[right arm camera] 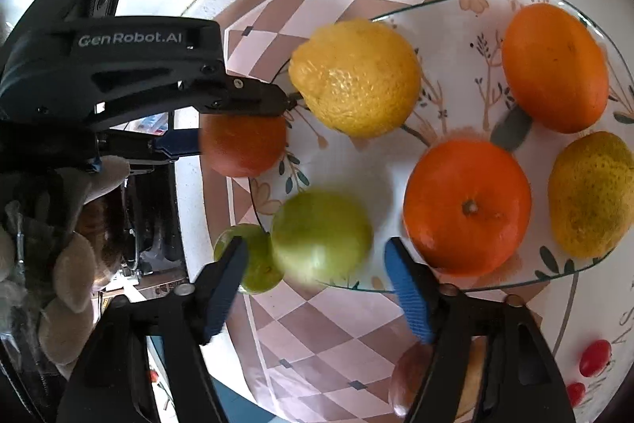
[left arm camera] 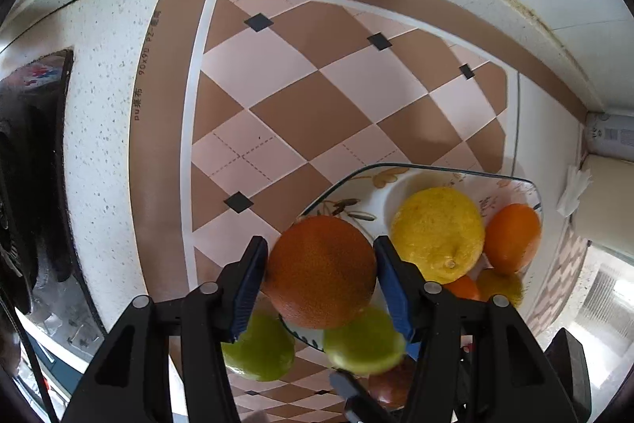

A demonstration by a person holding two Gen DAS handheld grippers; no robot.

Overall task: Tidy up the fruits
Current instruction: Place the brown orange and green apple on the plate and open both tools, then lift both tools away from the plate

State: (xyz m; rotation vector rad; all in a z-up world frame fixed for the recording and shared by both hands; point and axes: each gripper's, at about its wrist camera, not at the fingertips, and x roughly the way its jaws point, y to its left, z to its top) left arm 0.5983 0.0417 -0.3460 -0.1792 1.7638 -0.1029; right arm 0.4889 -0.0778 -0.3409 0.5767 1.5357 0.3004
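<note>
Two grippers over a speckled counter (left arm camera: 103, 129), left gripper (left arm camera: 320, 270) jaws clamped on a dark orange (left arm camera: 320, 272) above the glass plate's (right arm camera: 447, 46) left rim, right gripper (right arm camera: 315, 278) jaws spread wide around a blurred green fruit (right arm camera: 321, 236) at the plate's near edge, lemon (right arm camera: 356, 78) beyond.

The mat (left arm camera: 317, 98) is showing brown and pale pink diamonds with small black squares, lying on a white, dark-speckled counter (left arm camera: 99, 106). The plate (right arm camera: 455, 38) is showing white with brown sprigs and tan flowers. On it a lemon (right arm camera: 354, 78) is glowing yellow beside oranges (right arm camera: 467, 205) in bright orange. Both grippers are wearing black frames and blue pads (right arm camera: 408, 292).
</note>
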